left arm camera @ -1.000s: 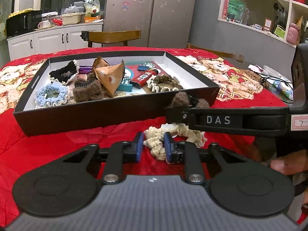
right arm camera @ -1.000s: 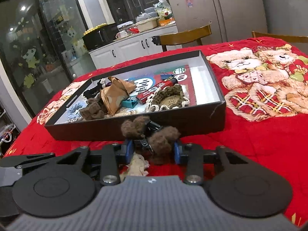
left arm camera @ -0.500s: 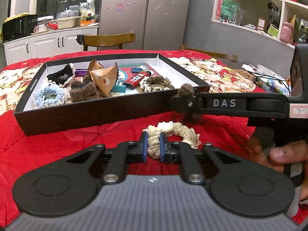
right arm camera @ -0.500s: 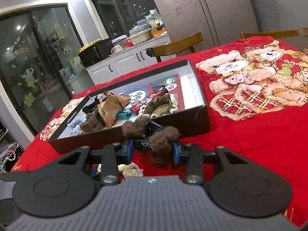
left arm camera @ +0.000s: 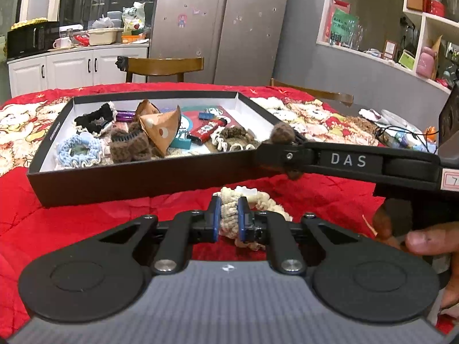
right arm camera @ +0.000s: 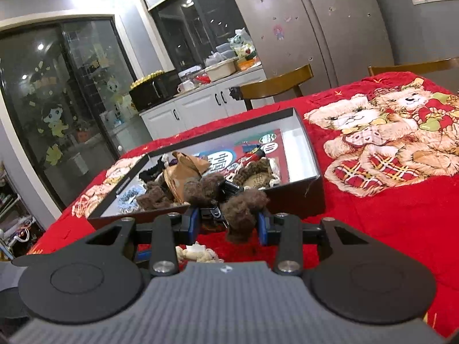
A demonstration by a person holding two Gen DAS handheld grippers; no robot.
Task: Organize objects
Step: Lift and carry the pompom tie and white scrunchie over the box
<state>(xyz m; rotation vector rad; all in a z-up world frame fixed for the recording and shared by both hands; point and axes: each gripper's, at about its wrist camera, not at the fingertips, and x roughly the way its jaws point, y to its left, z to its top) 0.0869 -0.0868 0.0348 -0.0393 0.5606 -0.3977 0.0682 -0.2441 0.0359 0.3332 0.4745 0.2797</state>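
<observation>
"DAS" in white caps on the side of the right gripper (left arm camera: 282, 154), seen in left wrist view. A white sticker w/ red border (left arm camera: 450, 180) at the gripper's rear end shows "7", rest cut off by frame edge. Card (right arm camera: 252, 154) lying in the black box (right arm camera: 309, 197) has a big white Chinese character on a blue round patch, too blurry to read for sure. Other print in the box & on shelf items: not legible.

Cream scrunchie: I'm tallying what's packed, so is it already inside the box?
No, the cream scrunchie sits pinched in the left claw on the red cloth, outside the box.
</observation>
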